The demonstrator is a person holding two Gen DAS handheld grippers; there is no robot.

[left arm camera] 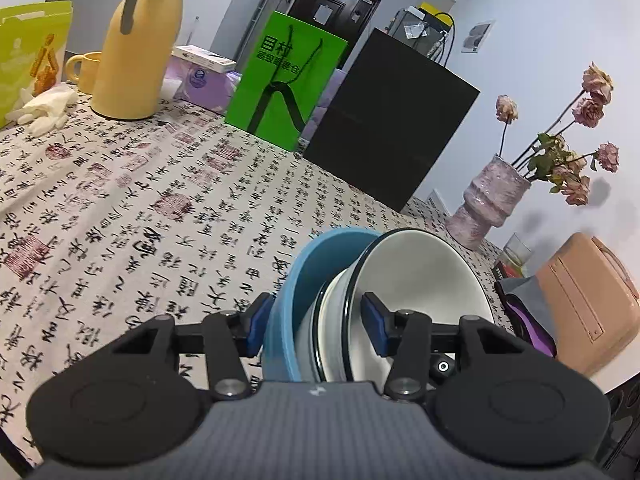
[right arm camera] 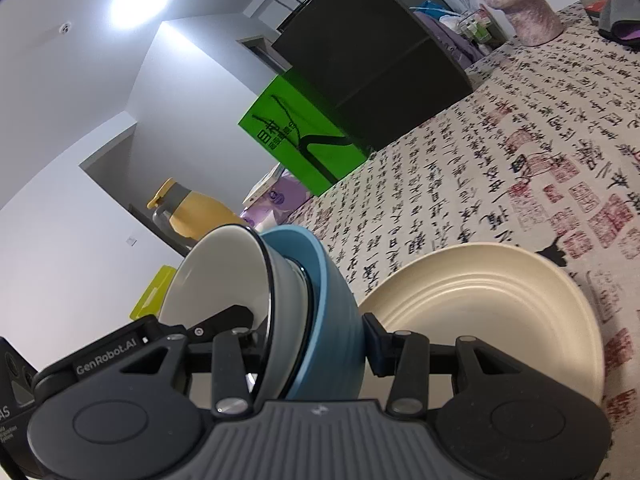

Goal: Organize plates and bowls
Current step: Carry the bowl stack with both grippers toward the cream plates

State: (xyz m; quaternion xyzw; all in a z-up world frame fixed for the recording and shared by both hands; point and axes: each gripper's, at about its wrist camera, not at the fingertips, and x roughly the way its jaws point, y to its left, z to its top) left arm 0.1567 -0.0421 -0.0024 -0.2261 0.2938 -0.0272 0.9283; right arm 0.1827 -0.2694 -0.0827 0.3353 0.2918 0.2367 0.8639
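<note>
A stack of nested bowls, a blue bowl [left arm camera: 308, 276] outside and white black-rimmed bowls [left arm camera: 424, 276] inside it, is held between both grippers above the table. My left gripper [left arm camera: 316, 328] is shut on the stack's rim, one pad outside the blue bowl, one inside the white bowl. My right gripper [right arm camera: 308, 336] is shut on the opposite rim of the blue bowl [right arm camera: 332, 304] and white bowl [right arm camera: 216, 276]. A cream ribbed plate [right arm camera: 488, 304] lies on the tablecloth just right of the right gripper.
The table has a calligraphy cloth [left arm camera: 160, 208]. At its back stand a yellow thermos [left arm camera: 136, 44], yellow mug [left arm camera: 82, 68], green bag [left arm camera: 284, 80], black bag [left arm camera: 392, 120], pink vase with dried roses [left arm camera: 488, 200], a glass [left arm camera: 518, 252] and a peach case [left arm camera: 588, 300].
</note>
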